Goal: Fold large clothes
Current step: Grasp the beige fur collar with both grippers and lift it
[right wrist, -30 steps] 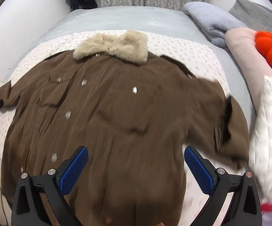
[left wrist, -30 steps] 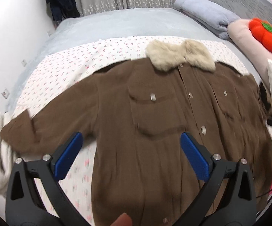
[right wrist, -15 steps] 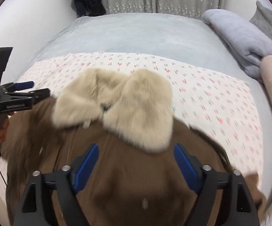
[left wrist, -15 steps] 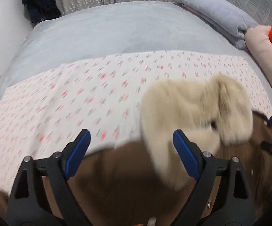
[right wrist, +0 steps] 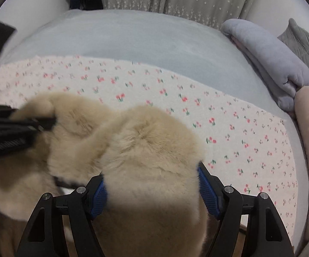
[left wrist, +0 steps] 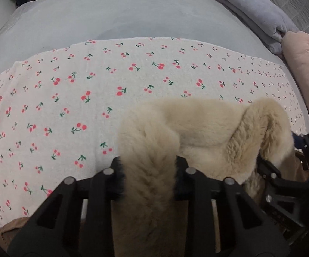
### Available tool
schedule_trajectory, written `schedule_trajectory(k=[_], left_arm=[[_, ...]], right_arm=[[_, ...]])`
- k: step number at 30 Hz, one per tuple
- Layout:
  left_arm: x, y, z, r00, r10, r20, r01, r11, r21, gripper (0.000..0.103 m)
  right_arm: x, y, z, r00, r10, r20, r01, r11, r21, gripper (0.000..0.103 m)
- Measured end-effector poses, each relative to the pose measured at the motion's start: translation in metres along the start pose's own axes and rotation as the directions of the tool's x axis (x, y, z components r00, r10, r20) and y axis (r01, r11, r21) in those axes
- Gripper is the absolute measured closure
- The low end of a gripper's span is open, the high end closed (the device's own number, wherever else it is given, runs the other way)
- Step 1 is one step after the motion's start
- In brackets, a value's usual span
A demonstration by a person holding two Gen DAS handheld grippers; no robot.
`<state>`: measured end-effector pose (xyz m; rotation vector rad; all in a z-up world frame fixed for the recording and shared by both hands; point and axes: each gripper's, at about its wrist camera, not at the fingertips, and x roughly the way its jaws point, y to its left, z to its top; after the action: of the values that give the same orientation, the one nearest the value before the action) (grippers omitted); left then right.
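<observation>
cherry sheet (left wrist: pixel 73 98) bare beyond | both tools clamp fur collar (left wrist: pixel 197 132)

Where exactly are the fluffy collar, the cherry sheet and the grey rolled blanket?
fur collar (right wrist: pixel 145 141), right wrist view, top of its right lobe
cherry-print sheet (left wrist: pixel 68 98), left wrist view, bare patch left of collar
grey rolled blanket (right wrist: pixel 267 53), right wrist view, its upper fold
</observation>
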<state>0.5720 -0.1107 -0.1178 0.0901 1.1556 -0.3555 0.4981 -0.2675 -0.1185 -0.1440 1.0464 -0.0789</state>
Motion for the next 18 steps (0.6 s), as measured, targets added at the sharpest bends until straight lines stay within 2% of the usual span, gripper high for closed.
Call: schedule_trajectory(k=[2,3,4,5,6,8,9,11,12,13,15,16,17,18], left_arm=[[-0.014,0.007,-0.005,0.998,0.008,0.055,-0.006,1.0,-0.028,0.082],[-0.025,0.011,-0.007,0.994,0.019,0.106,-0.014,0.999,-0.051,0.083],[-0.037,0.016,-0.01,0.987,0.022,0.16,-0.009,0.997,-0.079,0.084],[-0.049,0.021,-0.013,0.979,0.023,0.201,0.0,0.993,-0.116,0.085],[-0.059,0.026,-0.015,0.97,0.019,0.242,0.018,0.989,-0.148,0.086],[-0.072,0.032,-0.013,0.948,0.043,0.316,0.017,0.983,-0.185,0.086],[-0.081,0.031,-0.012,0.925,0.081,0.371,-0.009,0.981,-0.193,0.087],[-0.081,0.026,-0.007,0.888,0.149,0.435,-0.072,0.979,-0.19,0.087],[-0.072,0.025,-0.002,0.884,0.18,0.431,-0.106,0.976,-0.19,0.086],[-0.061,0.025,0.002,0.892,0.195,0.407,-0.125,0.974,-0.191,0.086],[-0.019,0.035,0.004,0.931,0.201,0.304,-0.132,0.963,-0.234,0.085],[-0.002,0.039,0.003,0.945,0.195,0.261,-0.128,0.959,-0.254,0.083],[0.009,0.043,-0.001,0.95,0.19,0.248,-0.12,0.955,-0.27,0.077],[0.011,0.048,-0.005,0.947,0.175,0.271,-0.094,0.954,-0.285,0.073]], right_arm=[[0.004,-0.016,-0.011,0.997,0.082,0.002,-0.081,0.994,0.076,0.048],[0.006,-0.023,-0.012,0.993,0.121,0.008,-0.121,0.986,0.116,0.055],[0.005,-0.025,-0.013,0.991,0.135,0.019,-0.137,0.98,0.142,0.065],[-0.002,-0.025,-0.013,0.992,0.115,0.059,-0.123,0.978,0.168,0.071],[-0.011,-0.02,-0.013,0.992,0.084,0.098,-0.1,0.98,0.171,0.072],[-0.033,-0.003,-0.007,0.979,-0.005,0.206,-0.026,0.989,0.145,0.075],[-0.038,0.001,-0.003,0.972,-0.016,0.234,-0.017,0.99,0.138,0.075],[-0.033,0.001,0.012,0.973,0.001,0.231,-0.036,0.988,0.147,0.075],[-0.024,-0.002,0.019,0.978,0.021,0.207,-0.055,0.985,0.161,0.075],[-0.015,-0.004,0.023,0.982,0.034,0.183,-0.066,0.983,0.171,0.075],[0.015,-0.011,0.023,0.991,0.082,0.102,-0.102,0.973,0.209,0.075],[0.025,-0.011,0.022,0.992,0.099,0.079,-0.114,0.97,0.213,0.073],[0.03,-0.013,0.017,0.989,0.123,0.087,-0.139,0.967,0.213,0.067],[0.031,-0.014,0.016,0.985,0.141,0.103,-0.16,0.964,0.21,0.064]])
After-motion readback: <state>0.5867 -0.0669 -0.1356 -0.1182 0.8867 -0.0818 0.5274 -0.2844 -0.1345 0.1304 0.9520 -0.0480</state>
